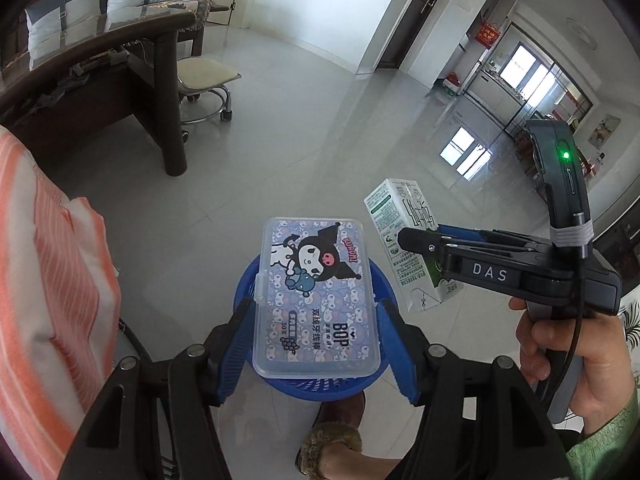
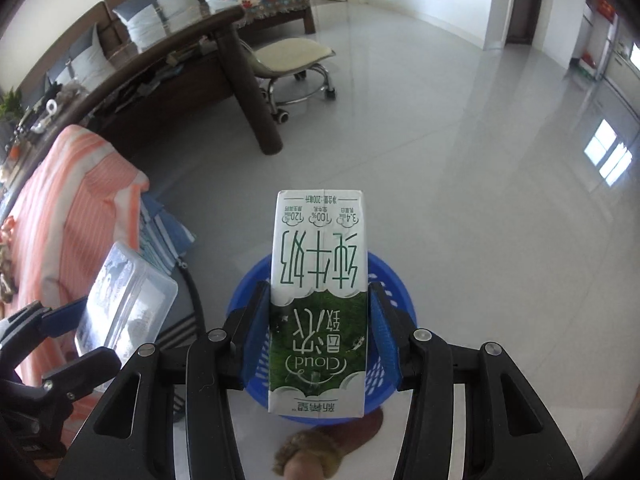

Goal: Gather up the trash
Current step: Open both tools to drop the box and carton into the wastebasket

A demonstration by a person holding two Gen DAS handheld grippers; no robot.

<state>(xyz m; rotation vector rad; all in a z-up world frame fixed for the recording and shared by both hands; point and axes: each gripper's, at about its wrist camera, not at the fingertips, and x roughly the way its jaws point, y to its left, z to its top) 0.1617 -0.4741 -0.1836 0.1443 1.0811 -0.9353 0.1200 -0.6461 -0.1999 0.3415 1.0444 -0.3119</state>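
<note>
Left gripper (image 1: 316, 344): blue pads clamped on the two long sides of a clear plastic floss-pick box (image 1: 316, 296); jaws roughly half open, set by the width of the box. Box with purple cartoon label facing up, held flat above a blue basket (image 1: 384, 284).

Right gripper (image 2: 318, 336): blue pads pressed on both narrow sides of a white-and-green milk carton (image 2: 318, 300); jaws partly open, set by the width of the carton. Carton printed face up, lettering upside down, far end pointing away from the camera, held above the same blue basket (image 2: 394, 276).

Blue basket: round, slatted plastic, on the pale tiled floor (image 2: 460, 160), directly below both held items. Contents hidden by box and carton.

Hand (image 1: 560, 352): wrapped round the handle of the right gripper, at the right of the left wrist view; green sleeve at the near edge.

Furry slipper (image 1: 332, 444): near edge, just beside the basket.

Orange-and-white striped cloth (image 1: 48, 260): at the left, near.

Dark wooden table (image 2: 192, 40): far left, with a cushioned swivel stool (image 2: 294, 60) beside its leg.

Sofa with blue-and-white cushions (image 2: 160, 4): beyond the table, far left.
</note>
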